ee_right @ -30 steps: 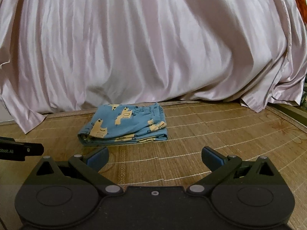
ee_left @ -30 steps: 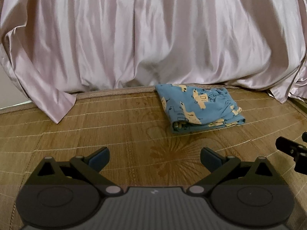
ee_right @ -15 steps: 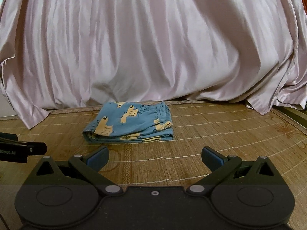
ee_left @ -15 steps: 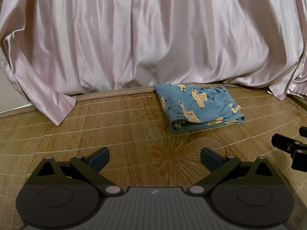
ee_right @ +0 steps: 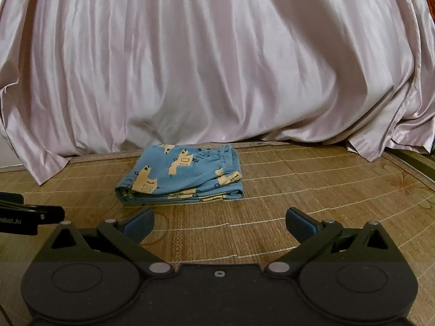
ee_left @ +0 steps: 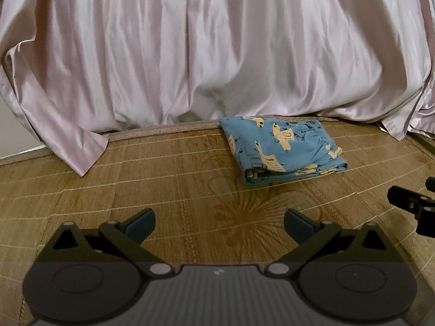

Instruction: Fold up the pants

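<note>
Left wrist view: left tool, jaws wide, empty, above woven mat; blue pants folded flat, ahead to the right, near pink satin drape.
Right wrist view: right tool, jaws wide, empty; pants ahead, slightly left, apart from tool

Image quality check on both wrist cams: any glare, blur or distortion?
Left wrist: fisheye bows the woven bamboo mat, dark vignette in the corners; soft sheen on the pink satin curtain, not blown out. Right wrist: same warp; blue car-print folded pants sharp, only a faint shadow beneath.
</note>
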Action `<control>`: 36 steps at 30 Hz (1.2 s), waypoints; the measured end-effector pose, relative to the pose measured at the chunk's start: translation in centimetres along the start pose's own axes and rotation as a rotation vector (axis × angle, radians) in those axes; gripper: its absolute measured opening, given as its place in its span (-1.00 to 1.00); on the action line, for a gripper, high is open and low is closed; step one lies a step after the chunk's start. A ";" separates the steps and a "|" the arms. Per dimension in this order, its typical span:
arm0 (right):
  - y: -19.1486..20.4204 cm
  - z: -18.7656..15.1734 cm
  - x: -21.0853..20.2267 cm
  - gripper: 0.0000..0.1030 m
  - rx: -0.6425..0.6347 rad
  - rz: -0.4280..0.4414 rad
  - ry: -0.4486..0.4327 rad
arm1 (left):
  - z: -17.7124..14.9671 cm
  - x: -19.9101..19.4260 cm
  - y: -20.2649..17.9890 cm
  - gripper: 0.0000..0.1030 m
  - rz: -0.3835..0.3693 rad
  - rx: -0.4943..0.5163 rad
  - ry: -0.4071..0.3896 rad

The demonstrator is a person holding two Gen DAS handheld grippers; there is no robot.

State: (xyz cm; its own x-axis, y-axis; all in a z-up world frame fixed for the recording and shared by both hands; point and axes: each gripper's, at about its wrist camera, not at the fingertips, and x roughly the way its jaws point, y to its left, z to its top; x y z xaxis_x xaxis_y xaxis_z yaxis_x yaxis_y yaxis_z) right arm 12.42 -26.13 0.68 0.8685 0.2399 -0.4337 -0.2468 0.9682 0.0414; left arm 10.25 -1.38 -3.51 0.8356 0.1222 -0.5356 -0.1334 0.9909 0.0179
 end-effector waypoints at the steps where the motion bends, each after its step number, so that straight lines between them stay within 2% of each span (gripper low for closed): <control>1: 0.0 0.0 0.0 0.99 -0.001 -0.001 0.001 | 0.0 0.0 0.0 1.00 0.000 0.000 0.001; 36: 0.1 -0.2 0.1 0.99 -0.017 0.000 0.012 | -0.1 0.0 0.2 1.00 0.002 0.004 0.008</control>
State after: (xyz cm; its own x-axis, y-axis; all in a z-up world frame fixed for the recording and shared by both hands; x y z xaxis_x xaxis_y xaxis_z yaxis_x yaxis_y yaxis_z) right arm 12.39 -26.01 0.48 0.8634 0.2387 -0.4445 -0.2540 0.9669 0.0259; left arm 10.19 -1.16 -3.57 0.8310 0.1237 -0.5424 -0.1327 0.9909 0.0227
